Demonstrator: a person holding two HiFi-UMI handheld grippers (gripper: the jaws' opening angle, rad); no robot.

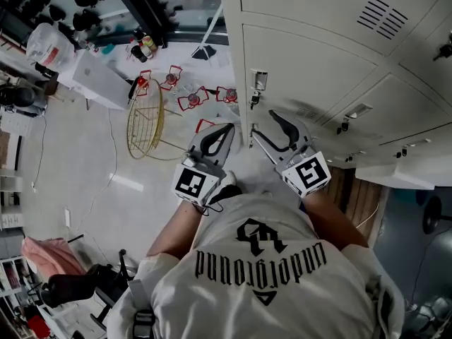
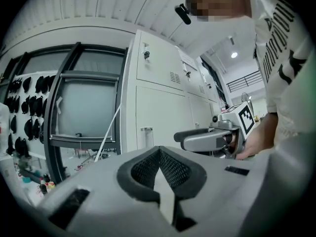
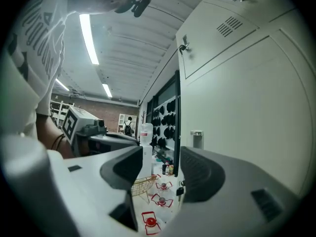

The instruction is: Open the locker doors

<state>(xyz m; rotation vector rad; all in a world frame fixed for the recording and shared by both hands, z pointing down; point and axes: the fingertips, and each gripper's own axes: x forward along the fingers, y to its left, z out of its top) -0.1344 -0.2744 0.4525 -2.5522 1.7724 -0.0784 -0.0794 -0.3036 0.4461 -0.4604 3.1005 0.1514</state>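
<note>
While both grippers hang in front of the lockers (image 1: pixel 332 20), nothing is gripped yet. R gripper (image 1: pixel 263 122) has its jaws spread near full w/ only air and floor btwn them. L gripper (image 1: pixel 224 131) has its pads pressed together on nothing. The door (image 1: pixel 311 69) in play looks to be the lower one of the end column. It's closed, at 12–1 o'clock from R gripper and close ahead, not touching as far as I can tell. Its latch (image 1: pixel 258 80) sits on the 9 o'clock edge, w/ what looks like a key (image 1: pixel 254 99) just below at 6. To do this step well, I'd judge: bring R gripper in level w/ the latch and set one finger each side of the tab. Close firmly before any pull, then draw back along an arc toward the person rather than straight out, since the hinge is prob. on the far 3 o'clock edge. Keep L gripper clear at 9 o'clock so the swinging door doesn't hit it, and mind the key, which is easy to snag. The door face points out at the person. Its long axis is upright. In the head view that runs approx 12 to 6 o'clock, foreshortened. In the right gripper view the door fills the 3 o'clock half, top at 12.
</note>
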